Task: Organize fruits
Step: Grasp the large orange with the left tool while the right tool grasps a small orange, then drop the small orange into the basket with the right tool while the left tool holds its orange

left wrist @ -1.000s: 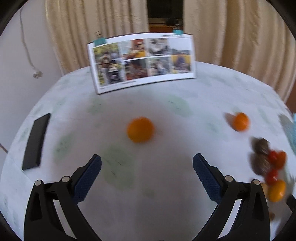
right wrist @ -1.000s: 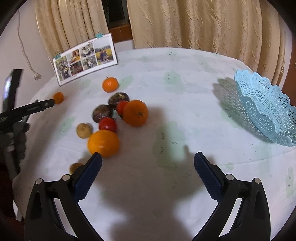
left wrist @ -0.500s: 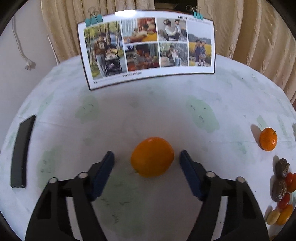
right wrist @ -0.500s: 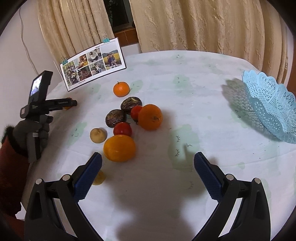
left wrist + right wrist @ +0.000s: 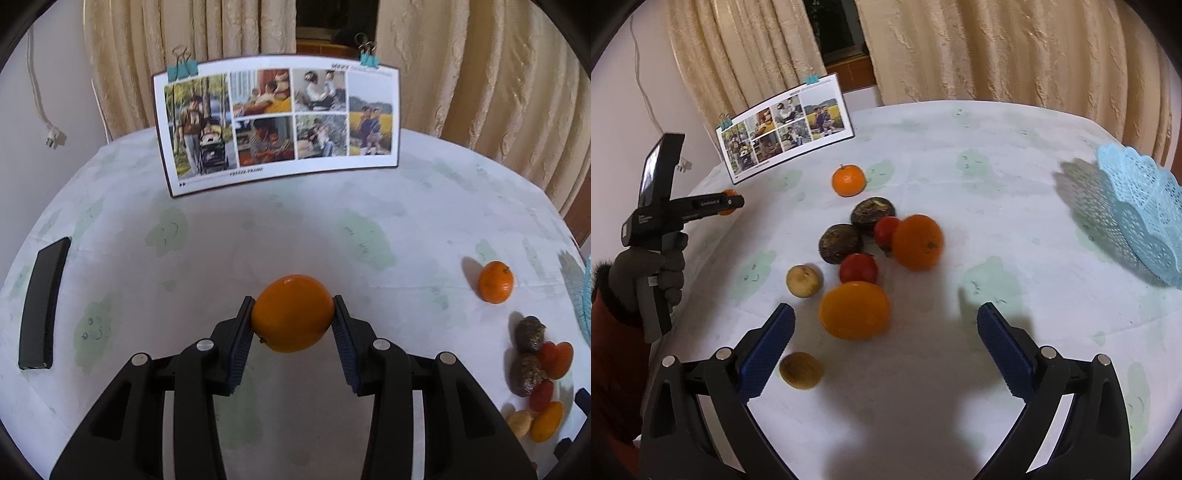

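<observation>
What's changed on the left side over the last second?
The left gripper moved in on the lone orange and its jaws have just been closing; both pads now press the fruit's sides. The right gripper stayed open above the fruit pile, holding nothing. The pile, the basket and the photo card have not moved.

We see a round bench point(image 5: 960, 155) under a pale cloth with green patches. Taking the photo board point(image 5: 280, 122) at its far edge as our mark: a black slab point(image 5: 42, 306) lies well left of it, a tangerine point(image 5: 495, 282) to its right, the blue lace basket point(image 5: 1141, 214) farthest right.
</observation>
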